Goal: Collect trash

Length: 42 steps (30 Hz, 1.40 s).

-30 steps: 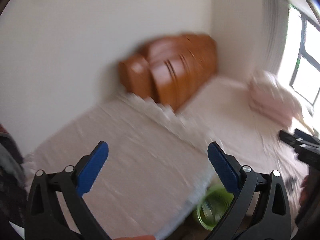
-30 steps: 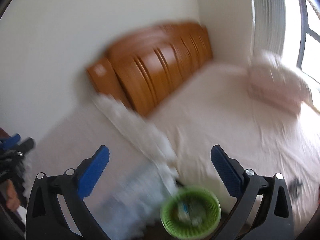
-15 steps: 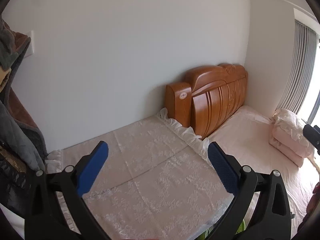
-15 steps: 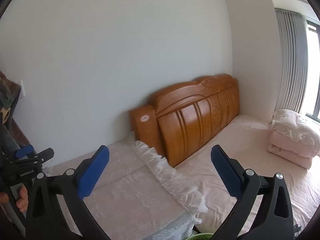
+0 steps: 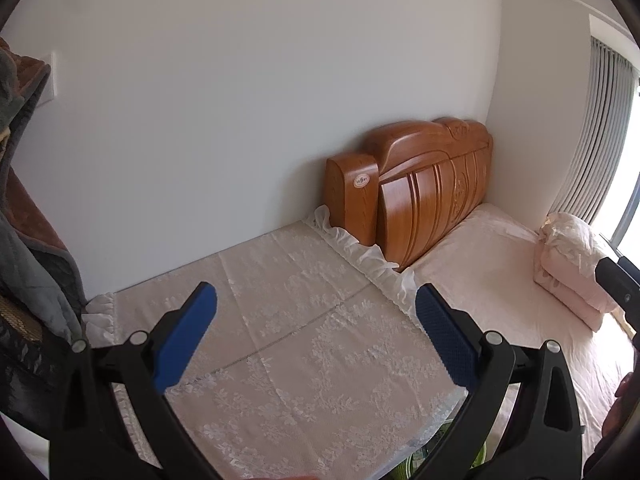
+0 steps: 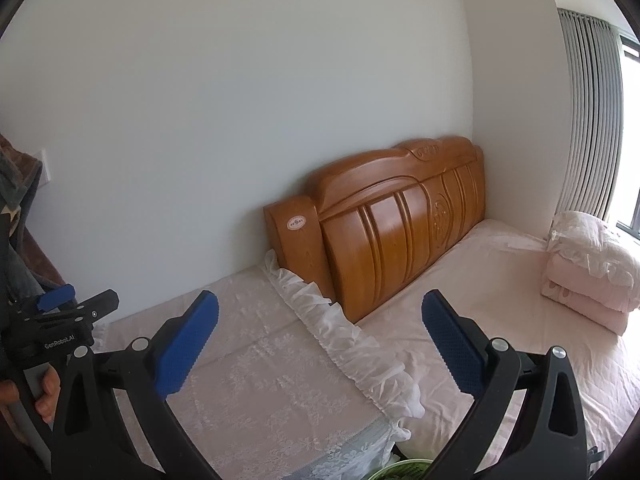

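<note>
My left gripper (image 5: 316, 338) is open above a table under a lace cloth (image 5: 304, 344), with nothing between its blue pads. In the right wrist view my right gripper (image 6: 320, 342) is also open and empty, held over the cloth's frilled edge (image 6: 344, 344). A green basket (image 6: 404, 469) shows only its rim at the bottom edge, below the right gripper; a green sliver of the basket (image 5: 400, 470) also appears in the left wrist view. No loose trash is in view. Each gripper appears in the other's view: the left gripper (image 6: 64, 320) and the right gripper (image 5: 618, 286).
A carved wooden headboard (image 6: 392, 224) leans on the white wall behind the table. A pink bed (image 6: 504, 292) carries a folded quilt (image 6: 592, 264) near the curtained window. Dark clothing (image 5: 24, 240) hangs at the left. A hand (image 6: 44, 396) holds the left gripper's handle.
Both views have swung upward and steadied after a blurred sweep. The green basket has dropped to the bottom edge. Both grippers stay open.
</note>
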### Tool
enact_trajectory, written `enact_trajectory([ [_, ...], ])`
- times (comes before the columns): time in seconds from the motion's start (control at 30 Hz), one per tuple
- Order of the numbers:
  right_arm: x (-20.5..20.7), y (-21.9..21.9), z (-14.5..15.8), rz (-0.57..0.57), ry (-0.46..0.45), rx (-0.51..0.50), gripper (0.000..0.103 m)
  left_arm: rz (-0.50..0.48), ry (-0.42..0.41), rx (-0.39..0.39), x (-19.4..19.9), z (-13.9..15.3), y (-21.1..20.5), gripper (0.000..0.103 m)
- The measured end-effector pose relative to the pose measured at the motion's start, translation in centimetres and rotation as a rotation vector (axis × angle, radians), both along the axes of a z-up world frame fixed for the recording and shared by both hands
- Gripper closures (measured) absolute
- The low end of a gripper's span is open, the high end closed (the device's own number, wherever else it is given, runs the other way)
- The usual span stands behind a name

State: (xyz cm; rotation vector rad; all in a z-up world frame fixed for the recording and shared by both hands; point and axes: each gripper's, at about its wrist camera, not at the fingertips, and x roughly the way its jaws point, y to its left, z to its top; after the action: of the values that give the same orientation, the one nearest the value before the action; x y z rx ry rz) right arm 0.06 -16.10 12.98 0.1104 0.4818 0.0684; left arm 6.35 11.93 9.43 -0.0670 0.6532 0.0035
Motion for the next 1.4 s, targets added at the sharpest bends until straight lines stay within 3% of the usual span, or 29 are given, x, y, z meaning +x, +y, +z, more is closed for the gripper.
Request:
enact_trajectory([
  [1.4, 0.0, 0.4, -0.9, -0.001, 0.012, 0.011, 0.002, -0.015, 0.023, -0.015, -1.0, -0.3, -0.6, 0.008],
])
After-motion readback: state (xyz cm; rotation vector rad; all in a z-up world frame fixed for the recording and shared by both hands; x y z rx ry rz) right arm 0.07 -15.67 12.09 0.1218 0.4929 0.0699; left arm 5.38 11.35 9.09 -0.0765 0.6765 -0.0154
